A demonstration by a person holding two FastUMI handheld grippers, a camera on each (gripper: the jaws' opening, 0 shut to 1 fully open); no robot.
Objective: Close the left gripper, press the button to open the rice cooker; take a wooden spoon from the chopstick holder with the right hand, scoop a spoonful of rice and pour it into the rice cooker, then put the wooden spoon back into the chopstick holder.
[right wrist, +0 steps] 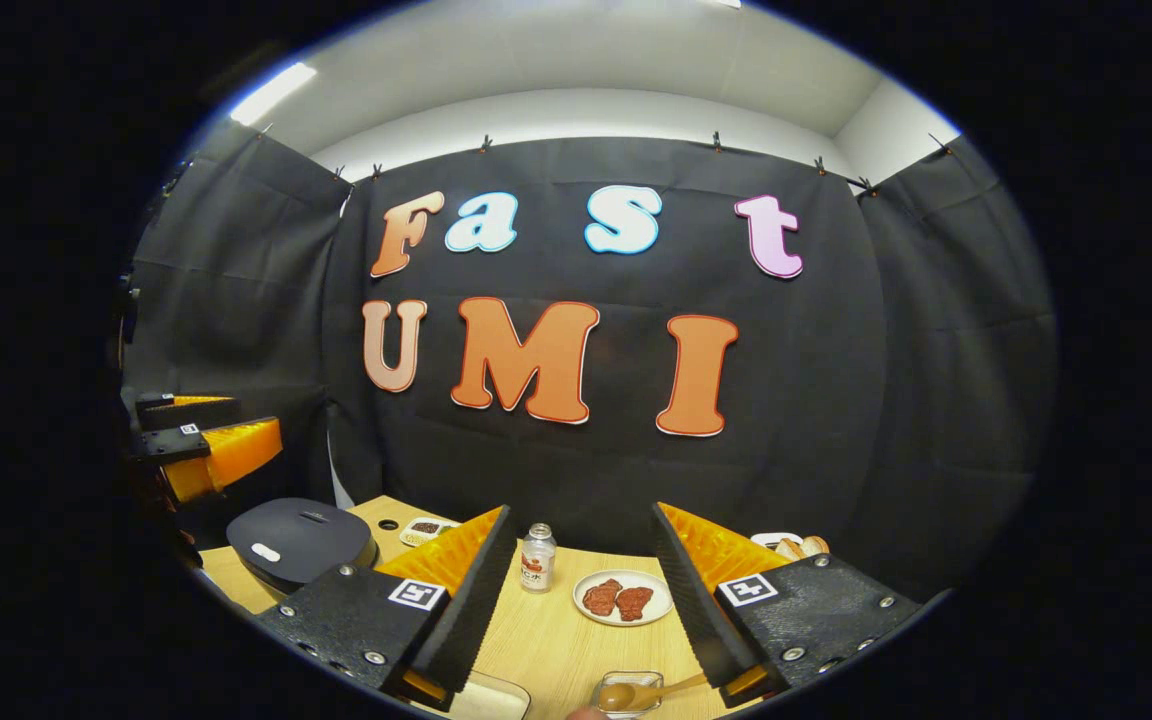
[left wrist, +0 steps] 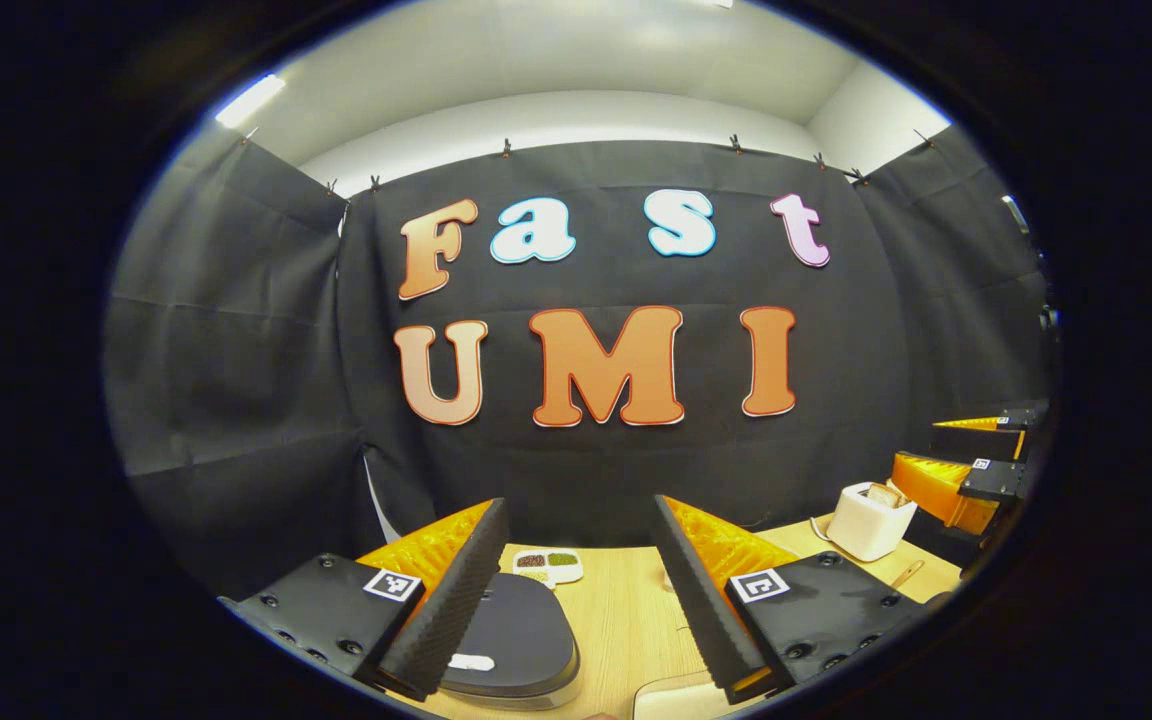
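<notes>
The rice cooker (left wrist: 521, 635) sits low on the wooden table with its dark lid down and a white button (left wrist: 471, 662) at the front. My left gripper (left wrist: 579, 505) hovers just above and behind it, open and holding nothing. In the right gripper view the rice cooker (right wrist: 298, 540) stands at the left, with the left gripper (right wrist: 211, 428) above it. My right gripper (right wrist: 581, 512) is open over the table and holds nothing. A wooden spoon (right wrist: 636, 692) lies across a small glass dish (right wrist: 608, 682) just below its fingers. A white holder (left wrist: 871, 520) stands at the right, near the right gripper (left wrist: 966, 452).
A small white dish of grains (left wrist: 548, 565) lies behind the cooker. A little bottle (right wrist: 537, 558), a plate of red meat slices (right wrist: 623, 598) and a plate of bread (right wrist: 798, 546) sit on the table (right wrist: 556, 640). The black cloth wall closes the back.
</notes>
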